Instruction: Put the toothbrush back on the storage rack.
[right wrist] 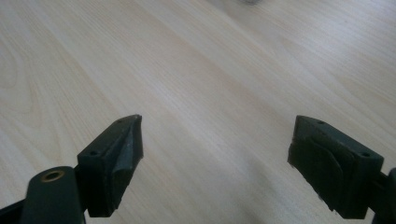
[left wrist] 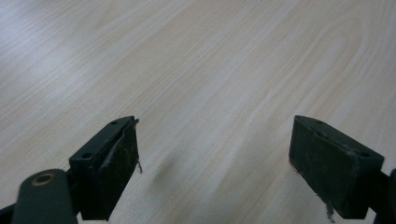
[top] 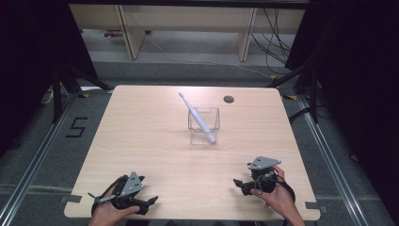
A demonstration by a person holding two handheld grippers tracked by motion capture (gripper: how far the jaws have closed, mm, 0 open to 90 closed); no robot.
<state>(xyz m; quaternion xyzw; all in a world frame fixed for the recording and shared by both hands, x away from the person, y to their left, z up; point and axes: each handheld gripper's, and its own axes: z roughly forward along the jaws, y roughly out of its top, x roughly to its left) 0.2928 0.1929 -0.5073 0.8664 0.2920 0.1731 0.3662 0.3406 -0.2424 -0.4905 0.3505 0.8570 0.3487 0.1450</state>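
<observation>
A clear square container (top: 203,125) stands in the middle of the light wooden table (top: 141,141). A white toothbrush (top: 197,118) leans in it, its head pointing up and to the far left. My left gripper (top: 151,201) rests near the table's front left edge, held by a hand, jaws wide apart with nothing between them (left wrist: 215,163). My right gripper (top: 238,183) sits near the front right, also held by a hand, open and empty (right wrist: 215,163). Both are well short of the container.
A small dark round grommet (top: 228,99) is set in the table's far side. Beyond the table are wooden furniture legs (top: 129,33) and cables on the floor (top: 275,44). A floor marking reading 5 (top: 76,127) lies to the left.
</observation>
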